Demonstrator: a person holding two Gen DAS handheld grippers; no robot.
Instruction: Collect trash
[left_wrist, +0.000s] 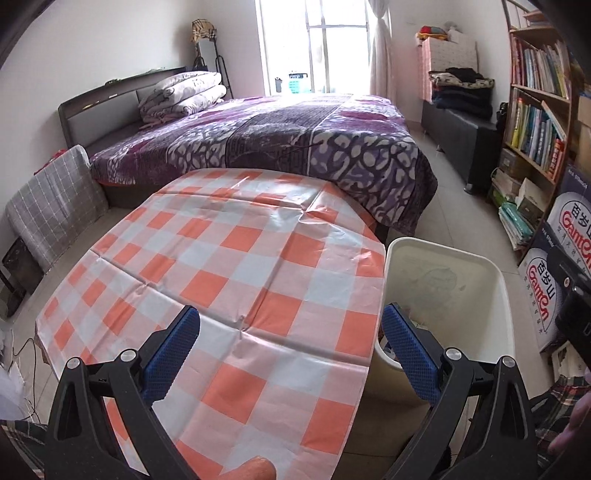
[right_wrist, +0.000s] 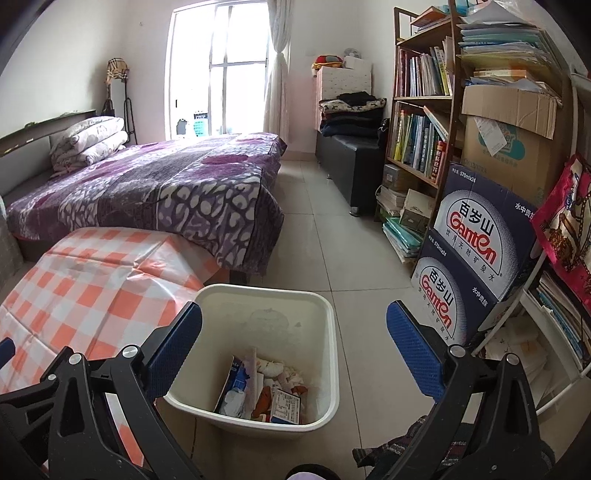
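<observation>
You are holding the left claw (left_wrist: 291, 343) over the desk (left_wrist: 221, 266), which is wearing an orange-and-white checked cloth, and its blue pads (left_wrist: 173, 354) are standing spread wide with nothing between them. You are holding the right claw (right_wrist: 293, 339) above the bin (right_wrist: 325, 369), and its pads (right_wrist: 415, 350) are likewise spread apart and gripping nothing.

The bin, a cream plastic one, is standing on the floor (right_wrist: 332, 240) just beside the right edge of the desk. The trash (right_wrist: 262, 387) is lying in the bottom of the bin: crumpled tissue, a blue-and-white carton leaning against the bin's left wall, an orange scrap and a printed packet nearest you. Seen from the left wrist, the bin's rim (left_wrist: 443, 251) is showing to the right of the desk, with the right pad of that claw overlapping its near corner.

Beyond the bin, a bed (right_wrist: 166, 188) with a purple patterned cover is running toward the window. To the right of the bin, two stacked water cartons (right_wrist: 476, 258) are standing on the floor against a bookshelf (right_wrist: 421, 122).
</observation>
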